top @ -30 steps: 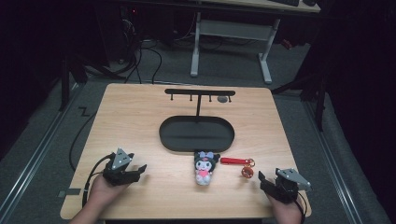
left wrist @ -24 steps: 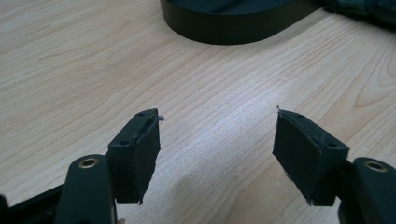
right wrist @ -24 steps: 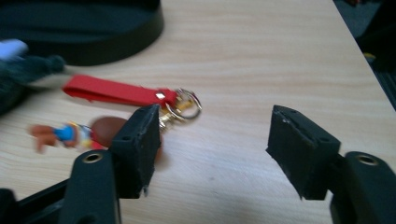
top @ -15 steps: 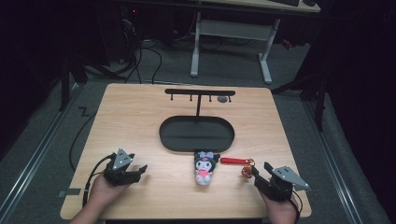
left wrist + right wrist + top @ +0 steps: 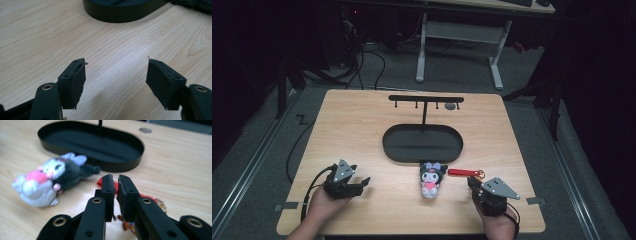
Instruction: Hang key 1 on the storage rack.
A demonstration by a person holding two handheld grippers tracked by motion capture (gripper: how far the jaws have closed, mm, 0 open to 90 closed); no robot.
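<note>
1. Your right gripper [image 5: 473, 184] sits at the near right of the table [image 5: 362, 130], and its jaws have just been closing; in the right gripper view [image 5: 116, 185] the two pads now stand almost together with nothing pinched between them.
2. Just beyond those tips lies the red strap [image 5: 463, 172], running off to the gripper's left toward the plush toy [image 5: 431, 179]; in the right gripper view the strap [image 5: 100, 181] peeks out from behind the jaws.
3. The strap's gold ring [image 5: 481, 174] rests just ahead of your right gripper, close beside its jaws but not in them.
4. The plush toy [image 5: 47, 181] lies on its side to the left of your right gripper, dark-haired head toward the black oval tray [image 5: 130, 160], apart from the jaws.
5. Your left gripper [image 5: 364, 181] rests at the near left, jaws spread wide and empty; in the left gripper view [image 5: 116, 72] there is bare wood between the pads.
6. The tray's rim [image 5: 117, 16] lies ahead of the left gripper, well apart from it.
</note>
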